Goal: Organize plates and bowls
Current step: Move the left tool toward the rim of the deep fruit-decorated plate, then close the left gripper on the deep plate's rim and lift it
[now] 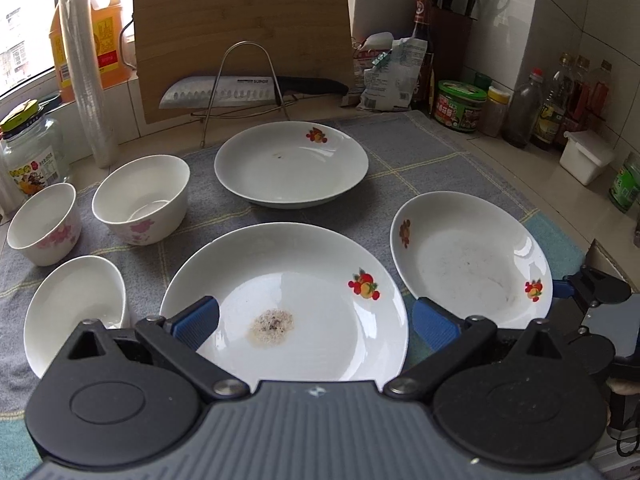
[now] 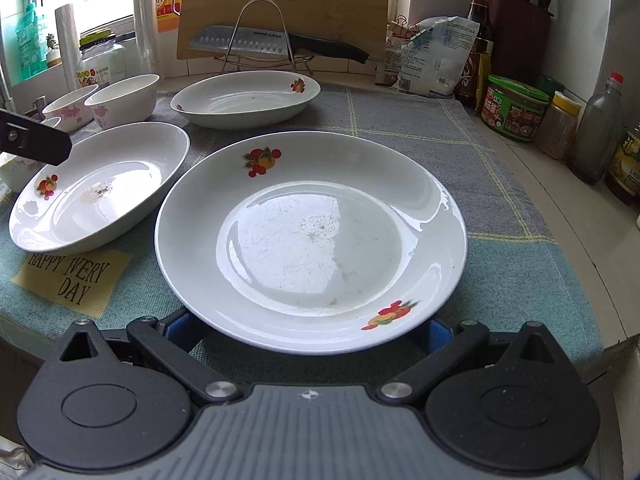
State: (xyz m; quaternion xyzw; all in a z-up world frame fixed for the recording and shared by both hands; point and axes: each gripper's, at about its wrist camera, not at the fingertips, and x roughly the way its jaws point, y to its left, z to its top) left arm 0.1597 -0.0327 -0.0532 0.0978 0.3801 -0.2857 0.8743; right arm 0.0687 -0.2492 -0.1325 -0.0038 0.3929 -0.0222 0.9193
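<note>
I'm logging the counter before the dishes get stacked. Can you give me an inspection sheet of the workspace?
Surface: checked cloth over a tiled counter.
Job's things: three plates, unstacked, food specks on them; three bowls to the left.
Clutter: knife on a wire rack, cutting board, jars and bottles.
Grippers: left gripper and right gripper open, holding nothing.
Cables: nothing seen.
Surroundings: window, tiled walls.

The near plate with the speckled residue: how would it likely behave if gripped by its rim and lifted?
The near plate looks like glazed ceramic: probably rigid, fairly heavy and breakable. Its glossy rim may slip between the left gripper's pads. Gripped at one edge, it would likely tilt.
</note>
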